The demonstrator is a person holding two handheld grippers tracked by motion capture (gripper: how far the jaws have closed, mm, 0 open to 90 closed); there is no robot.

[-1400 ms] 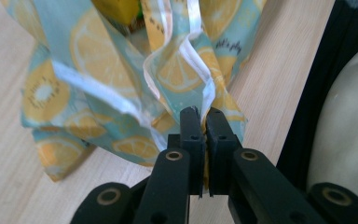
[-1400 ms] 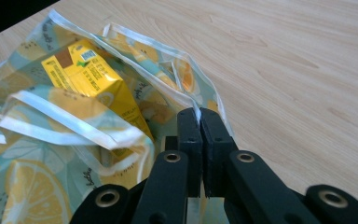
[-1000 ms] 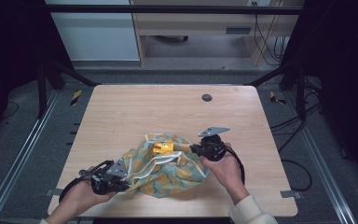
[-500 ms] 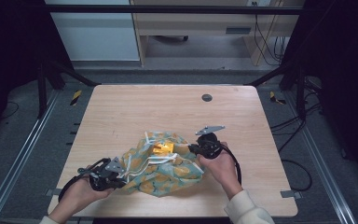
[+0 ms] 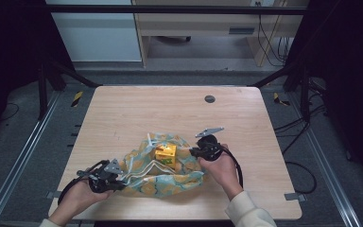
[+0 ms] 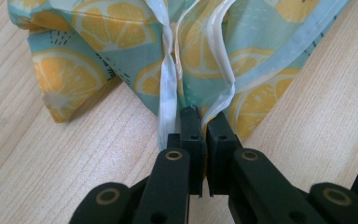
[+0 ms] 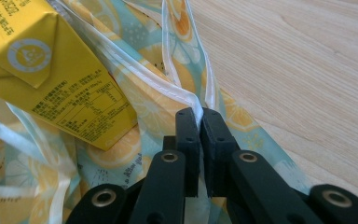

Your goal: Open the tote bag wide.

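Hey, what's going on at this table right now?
A person is working a lemon-print bag on a wooden table with a claw in each hand. The left claw is shut on the bag's white-edged rim at its near left side, and the right claw is shut on the rim at the right. A yellow carton sits in the middle of the bag. It looks like they are holding the bag's mouth apart around the carton.

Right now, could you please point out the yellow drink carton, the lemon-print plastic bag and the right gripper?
yellow drink carton (image 5: 165, 153), high view, its top face.
lemon-print plastic bag (image 6: 70, 70), left gripper view, a lemon slice on its side.
right gripper (image 7: 199, 116), right gripper view, between its fingertips.
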